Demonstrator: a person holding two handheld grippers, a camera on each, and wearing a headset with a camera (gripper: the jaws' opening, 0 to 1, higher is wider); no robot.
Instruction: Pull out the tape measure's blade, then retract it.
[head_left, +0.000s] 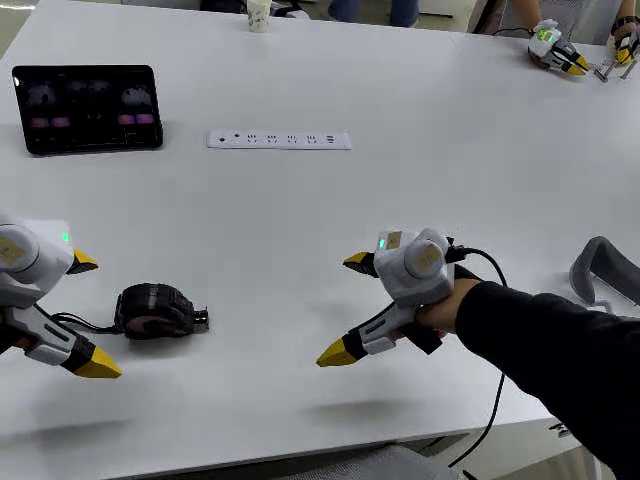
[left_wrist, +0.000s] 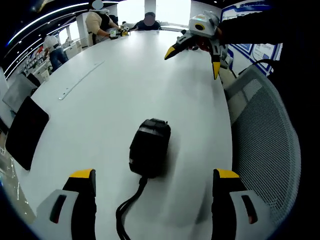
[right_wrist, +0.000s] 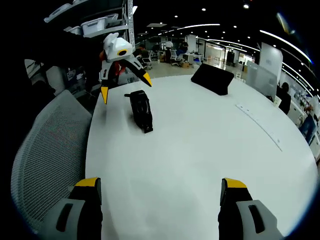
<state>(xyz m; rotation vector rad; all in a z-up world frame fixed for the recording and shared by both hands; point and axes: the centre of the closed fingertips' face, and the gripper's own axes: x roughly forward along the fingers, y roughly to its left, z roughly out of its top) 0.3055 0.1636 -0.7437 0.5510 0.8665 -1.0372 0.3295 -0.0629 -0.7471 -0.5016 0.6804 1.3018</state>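
Observation:
A black tape measure lies on the white table at the left, its blade tip pointing right and its wrist cord trailing left. My left gripper stands open just left of it, yellow-tipped fingers either side of the cord. In the left gripper view the tape measure sits ahead of the left gripper, apart from the jaws. My right gripper is open over the table's middle, well right of the tape measure. The right gripper view has the tape measure far ahead of the right gripper.
A dark tablet lies at the back left and a white power strip at the back middle. A paper cup stands at the far edge. Another person's grippers work at the far right. A grey strap lies at the right edge.

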